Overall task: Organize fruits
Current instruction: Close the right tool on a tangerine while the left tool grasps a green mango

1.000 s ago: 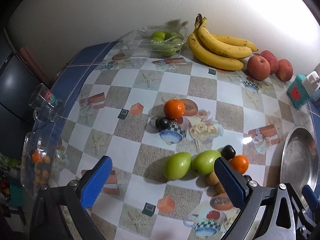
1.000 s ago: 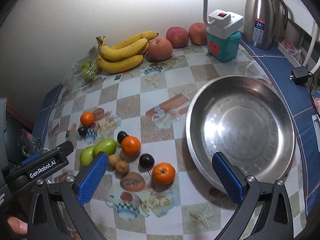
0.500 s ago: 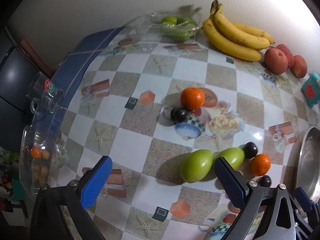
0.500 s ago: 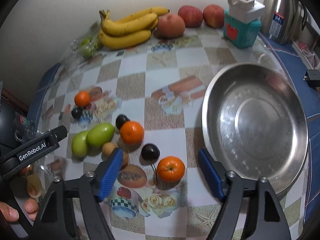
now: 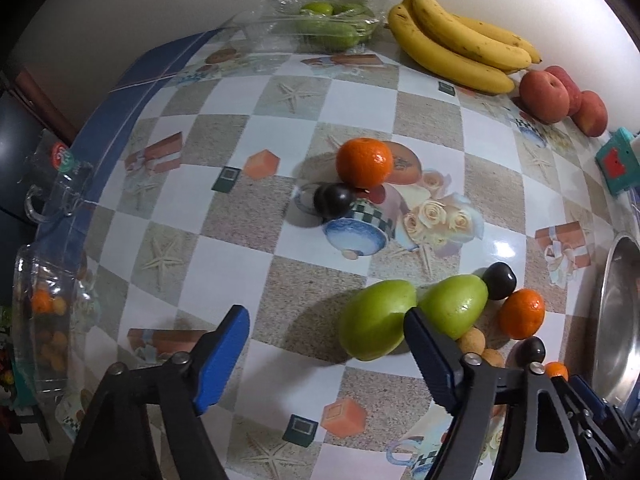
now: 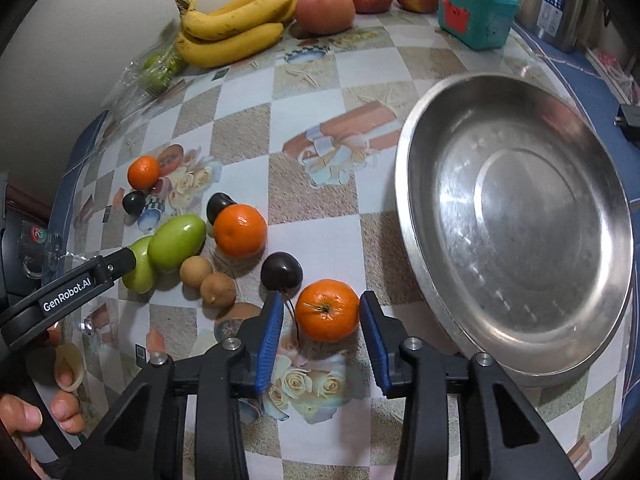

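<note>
The right tool (image 6: pixel 322 336) is closing around a small round orange tangerine (image 6: pixel 327 309) on the checkered table (image 6: pixel 320 236), pads not yet touching. The left tool (image 5: pixel 326 344), also closing, straddles a green oval fruit (image 5: pixel 376 318).

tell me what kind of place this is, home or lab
Most likely a home kitchen or dining table. A printed checkered tablecloth covers it, loose fruit such as bananas lies along the wall, and a steel thermos and a metal basin stand nearby.
</note>
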### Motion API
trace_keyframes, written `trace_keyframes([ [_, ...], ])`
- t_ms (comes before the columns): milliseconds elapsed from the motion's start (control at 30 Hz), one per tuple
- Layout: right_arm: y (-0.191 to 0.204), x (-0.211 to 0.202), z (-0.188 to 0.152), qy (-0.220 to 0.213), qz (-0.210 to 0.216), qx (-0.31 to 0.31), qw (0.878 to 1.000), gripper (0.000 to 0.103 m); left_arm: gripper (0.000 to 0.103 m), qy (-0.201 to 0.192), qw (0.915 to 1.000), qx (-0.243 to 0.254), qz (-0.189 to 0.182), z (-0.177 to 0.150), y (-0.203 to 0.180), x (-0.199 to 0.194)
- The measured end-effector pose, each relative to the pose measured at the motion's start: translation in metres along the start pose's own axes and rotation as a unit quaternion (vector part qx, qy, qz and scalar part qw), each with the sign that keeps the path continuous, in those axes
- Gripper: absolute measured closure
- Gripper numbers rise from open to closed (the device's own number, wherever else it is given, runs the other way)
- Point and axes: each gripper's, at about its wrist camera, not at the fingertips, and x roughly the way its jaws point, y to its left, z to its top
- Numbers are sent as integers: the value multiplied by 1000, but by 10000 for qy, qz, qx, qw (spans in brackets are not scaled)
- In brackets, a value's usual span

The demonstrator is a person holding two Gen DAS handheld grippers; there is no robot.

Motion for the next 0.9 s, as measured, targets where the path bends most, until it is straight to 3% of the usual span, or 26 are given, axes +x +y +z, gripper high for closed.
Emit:
trace_keyframes([
  [300,0,5,-1,61,-74,-70,9999,67,28,-1,9998,51,-194,1,-4,6],
  [467,1,6,-1,81,-77,-68,9999,67,47,-44,9991,130,-401,3,-9,6],
  [600,2,6,-1,90,-98,-102,9999,67,53,-51,9988,186,-456,3,-11,6],
  [667,2,7,-1,96,-82,-85,9999,67,65,-35,9980,169,-603,3,-12,6],
  [900,0,7,-2,125,-65,-73,9999,67,68,-105,9978,-74,-653,3,-1,1],
])
